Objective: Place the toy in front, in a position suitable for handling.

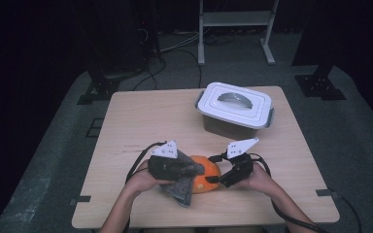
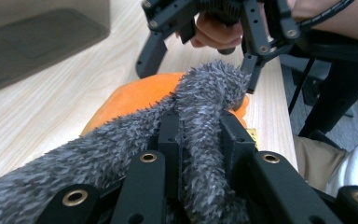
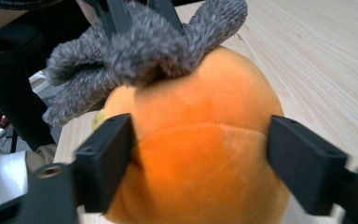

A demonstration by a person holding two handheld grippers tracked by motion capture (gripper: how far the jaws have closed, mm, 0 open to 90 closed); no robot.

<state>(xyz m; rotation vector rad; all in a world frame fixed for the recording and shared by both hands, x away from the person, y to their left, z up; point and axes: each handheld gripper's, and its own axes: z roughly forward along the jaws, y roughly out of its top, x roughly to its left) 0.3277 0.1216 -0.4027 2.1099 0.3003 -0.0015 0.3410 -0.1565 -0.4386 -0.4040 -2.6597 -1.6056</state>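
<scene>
An orange plush toy (image 1: 209, 171) lies on the wooden table (image 1: 141, 116) near its front edge. My left gripper (image 1: 194, 170) is shut on a grey fuzzy cloth (image 1: 182, 188), which drapes over the toy's top. In the left gripper view the cloth (image 2: 209, 88) runs between my left gripper's (image 2: 200, 122) two black jaws and onto the toy (image 2: 135, 95). My right gripper (image 3: 200, 154) comes from the right, jaws wide on either side of the toy (image 3: 200, 112), and I see no squeeze. The cloth (image 3: 144, 51) sits on top of it.
A white lidded storage box (image 1: 234, 109) with a grey handle stands at the back right of the table. Beyond the table are a grey floor, cables and a metal stand. The person's forearms come in from the bottom edge.
</scene>
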